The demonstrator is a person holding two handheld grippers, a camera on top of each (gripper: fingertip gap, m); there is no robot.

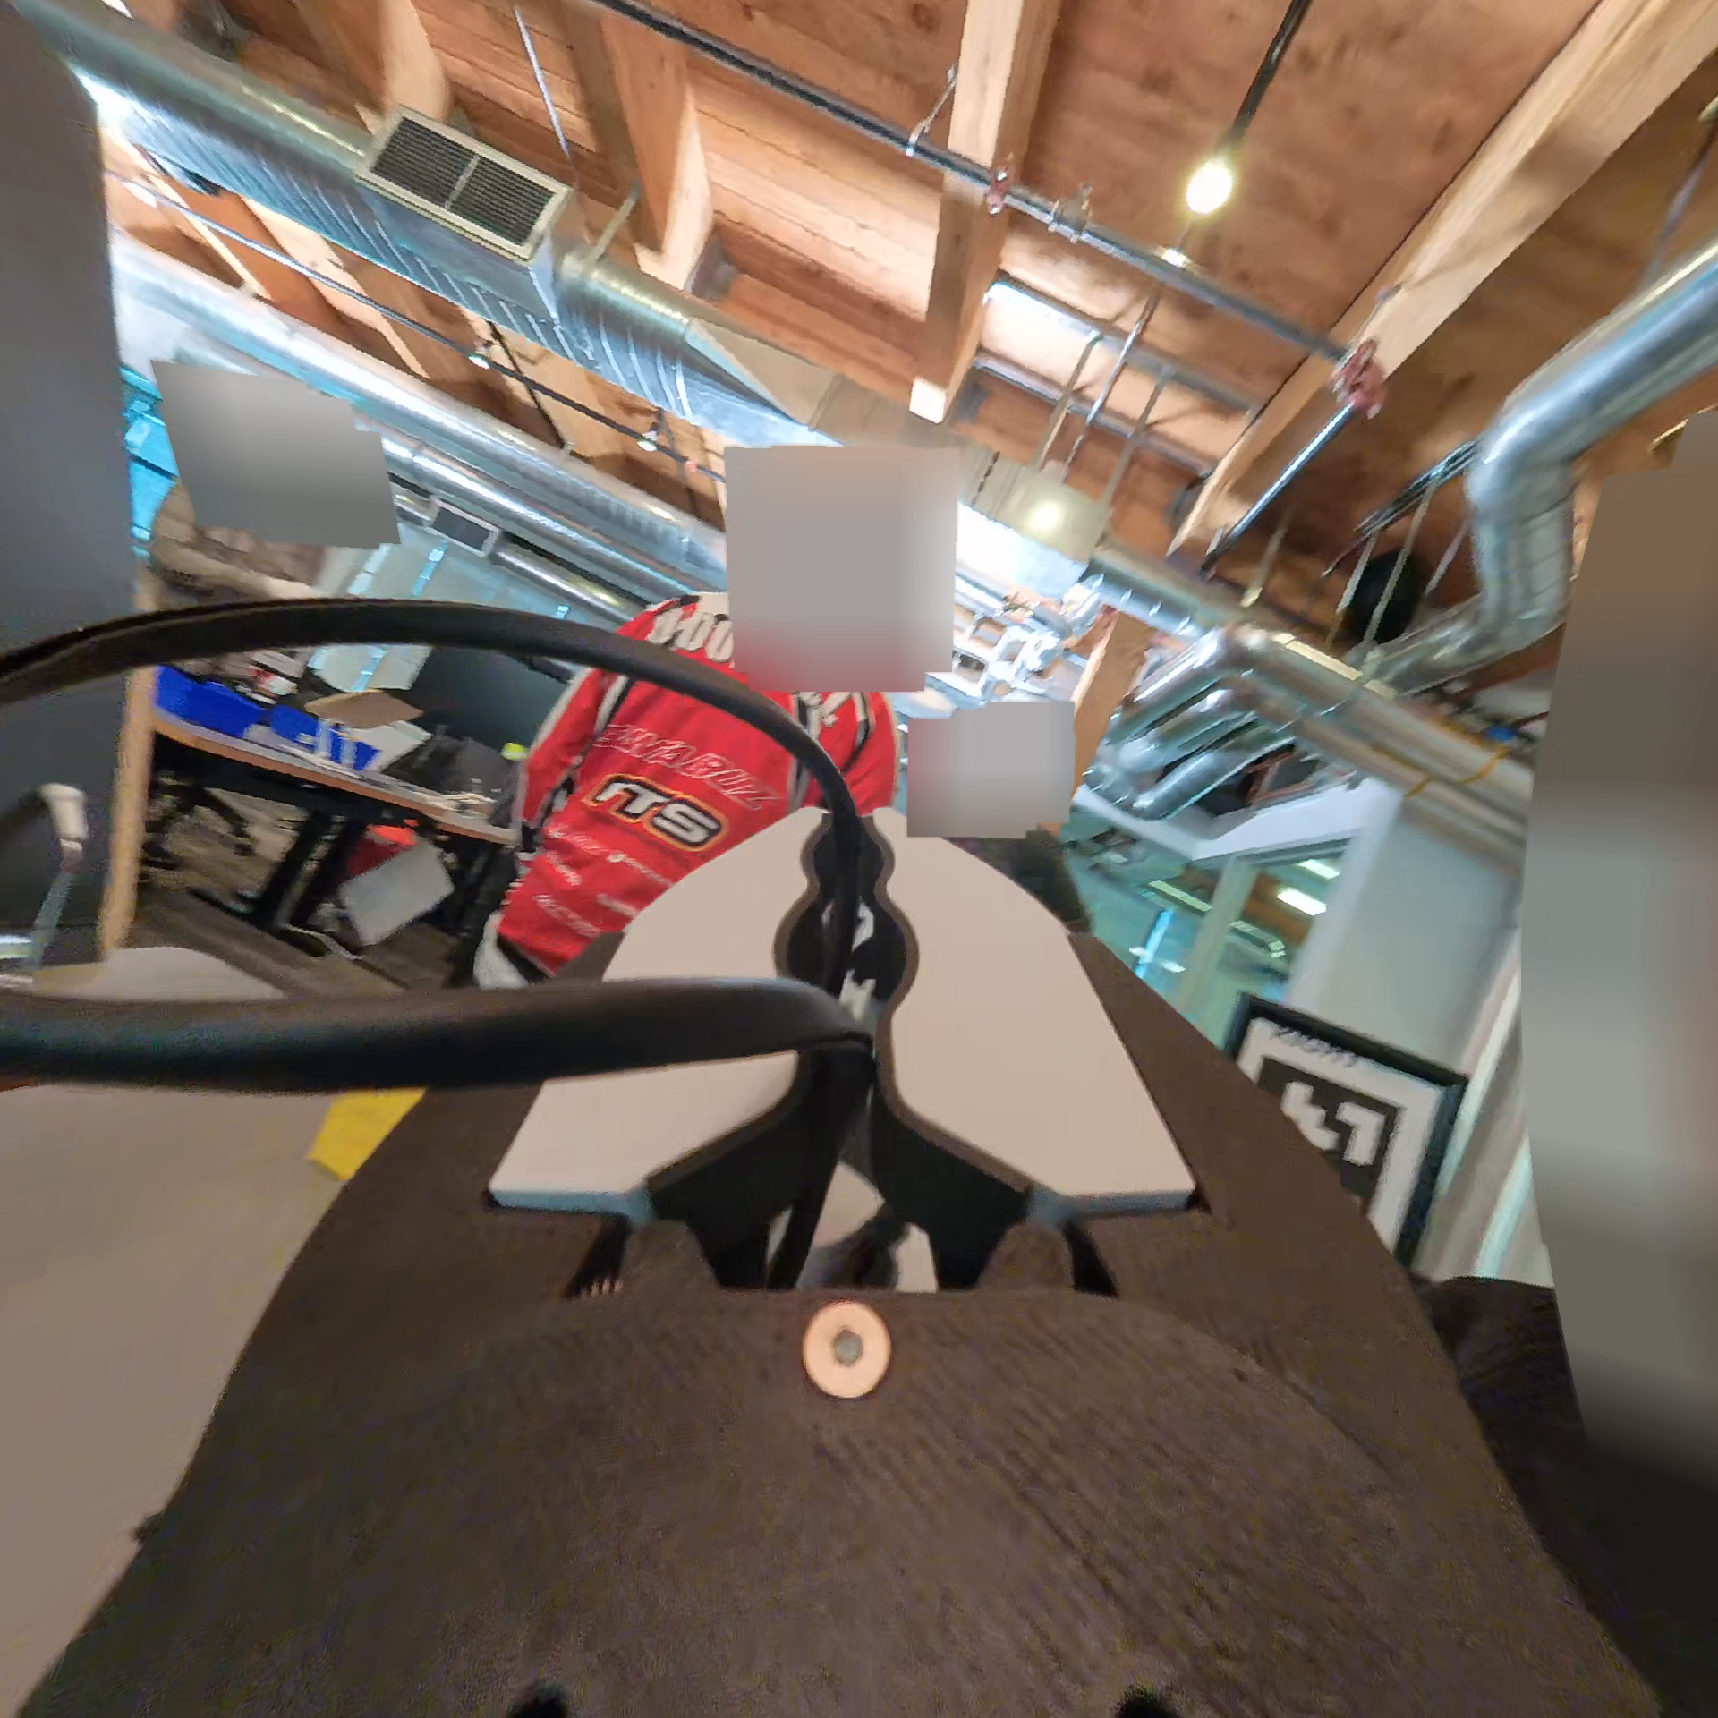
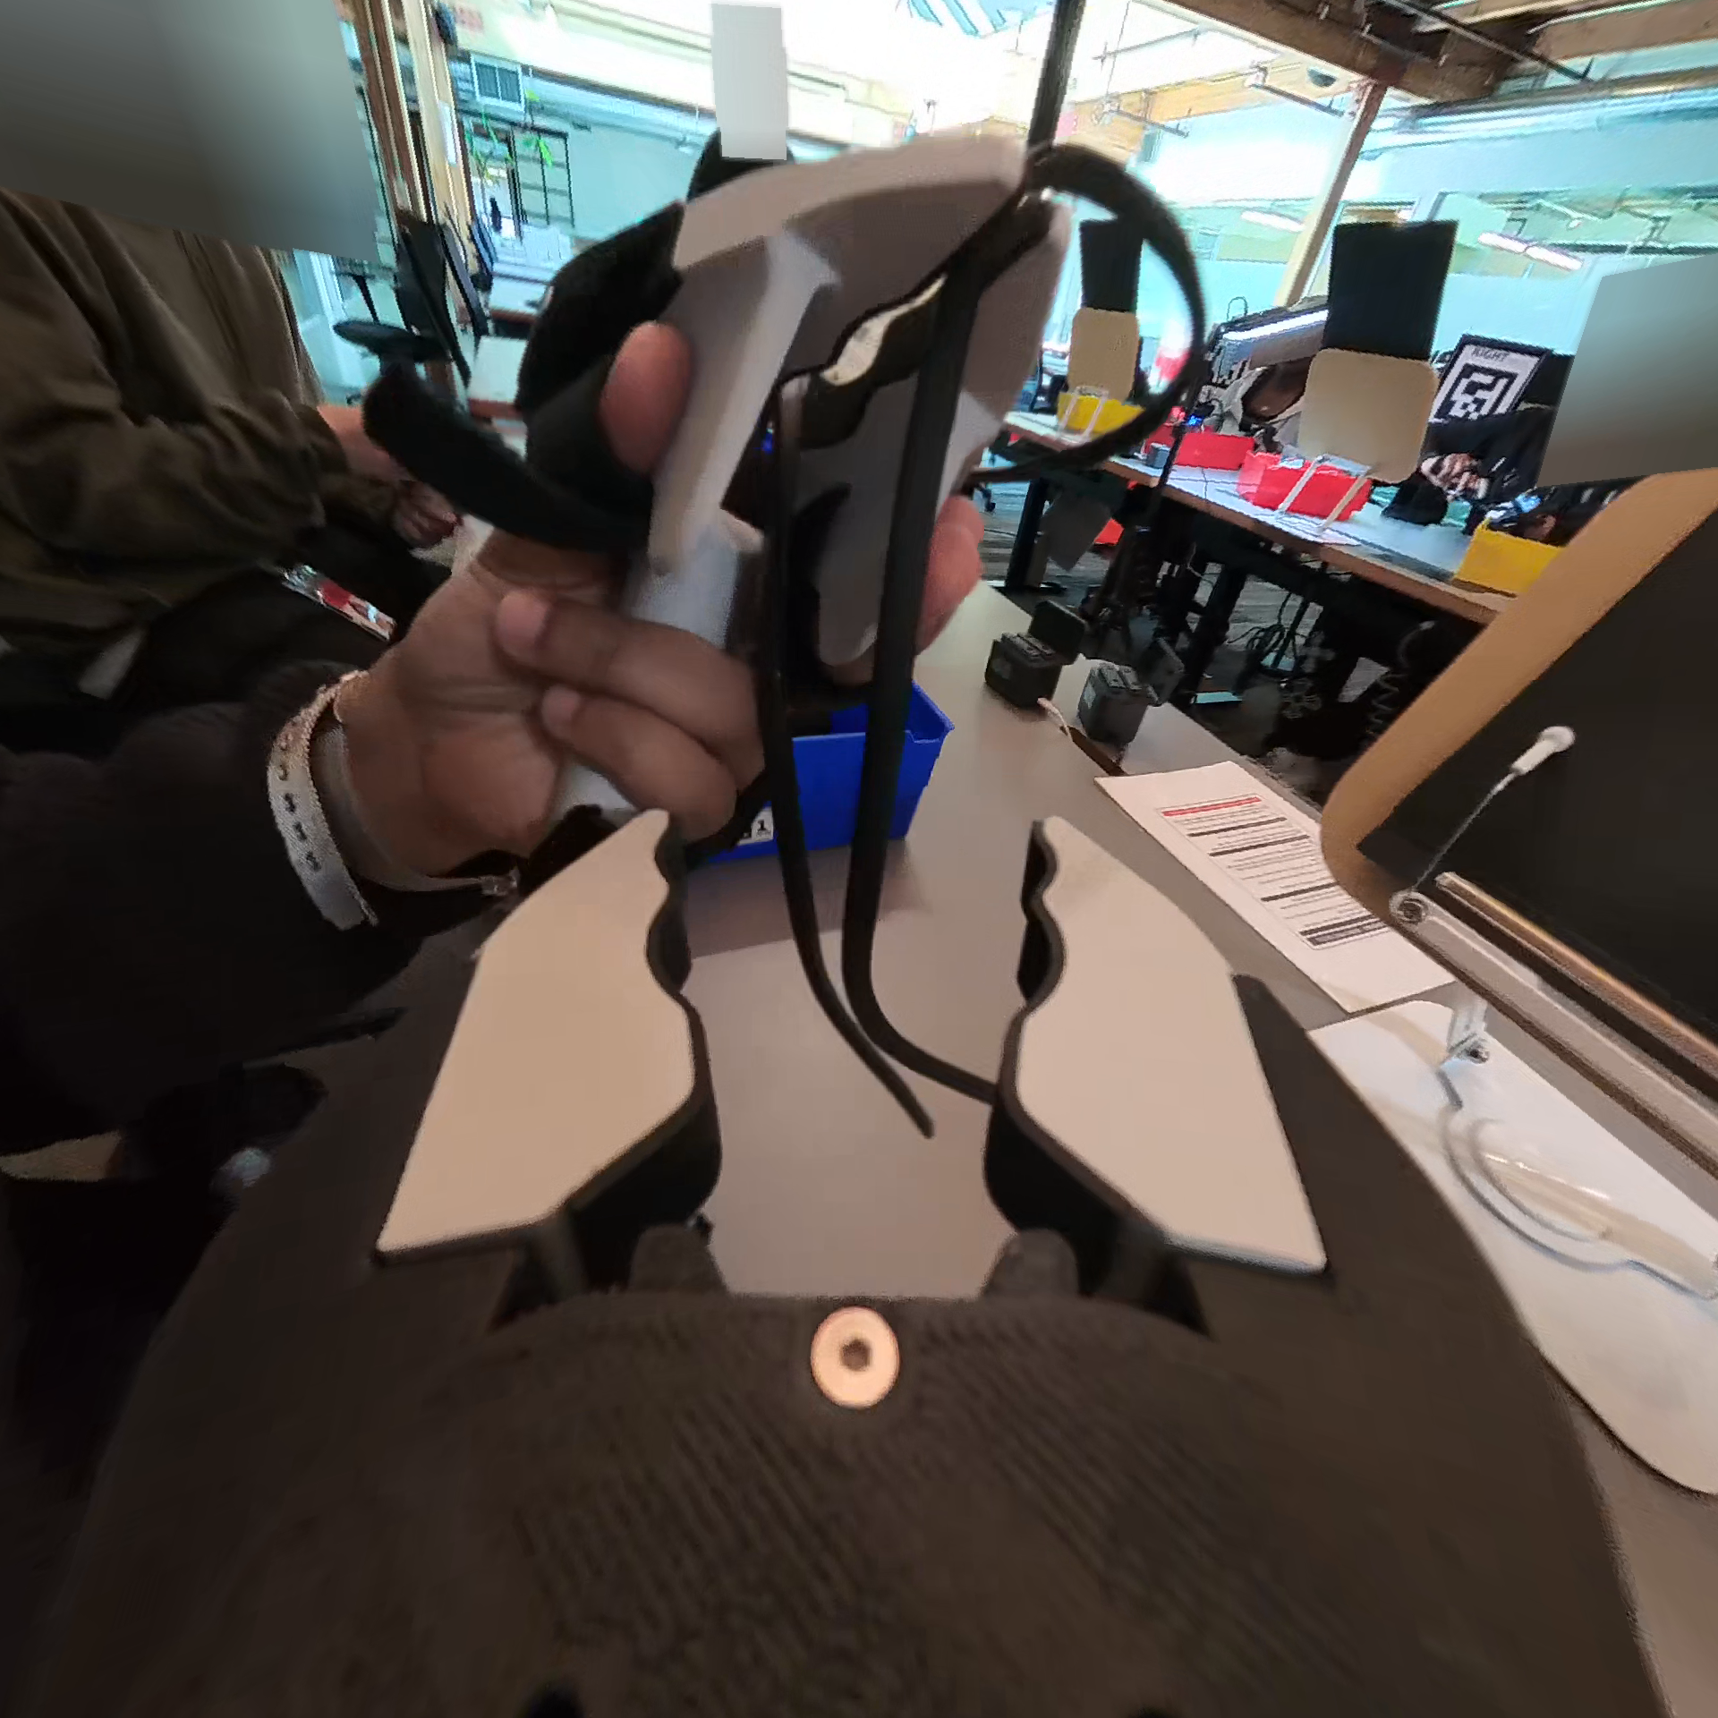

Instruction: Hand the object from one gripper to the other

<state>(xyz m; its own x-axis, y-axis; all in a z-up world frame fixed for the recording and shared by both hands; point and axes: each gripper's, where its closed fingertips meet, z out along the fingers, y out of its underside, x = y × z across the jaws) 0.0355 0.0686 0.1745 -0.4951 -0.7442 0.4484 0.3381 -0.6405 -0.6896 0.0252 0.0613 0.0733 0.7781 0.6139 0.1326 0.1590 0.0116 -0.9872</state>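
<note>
We find the left hand-held gripper point(image 1: 851, 883) clenched on a black cable point(image 1: 483, 627), which is pinched between its pale fingers and loops out to the left in the left wrist view. In the right wrist view that same gripper is held upright by a hand point(image 2: 558, 716) above a blue bin point(image 2: 883, 772) on the grey desk point(image 2: 1023, 744). Two cable ends hang down into the gap of the right hand-held gripper point(image 2: 851, 892), whose fingers stand wide apart and grasp nothing. A printed sheet point(image 2: 1274, 874) lies on the desk to the right.
</note>
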